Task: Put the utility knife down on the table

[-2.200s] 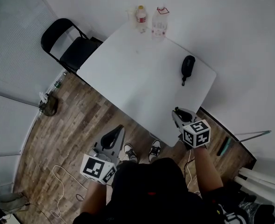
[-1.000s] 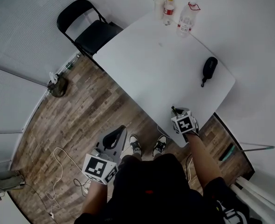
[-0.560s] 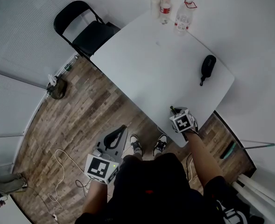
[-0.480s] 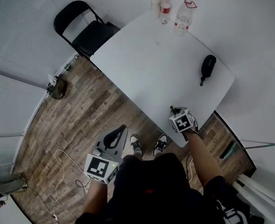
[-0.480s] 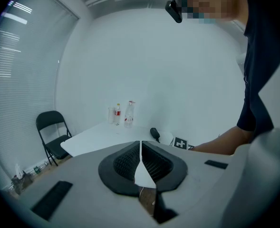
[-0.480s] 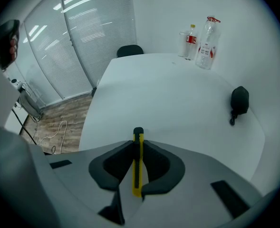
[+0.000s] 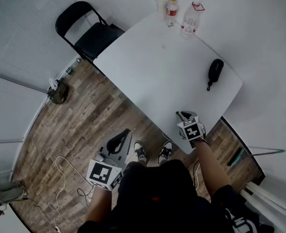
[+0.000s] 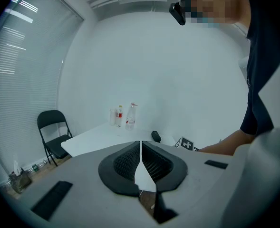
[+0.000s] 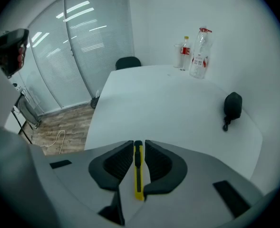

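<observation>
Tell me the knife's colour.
Yellow knife with a black strip, clearest in the right gripper view.

White rectangular table (image 7: 152, 76) before me: two clear plastic bottles (image 7: 189, 21) at its far corner, black oval pouch (image 7: 214, 71) by its right edge.

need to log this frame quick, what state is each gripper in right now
Left gripper: shut, nothing between its jaws.
Right gripper: shut on the slim yellow utility knife.
</observation>
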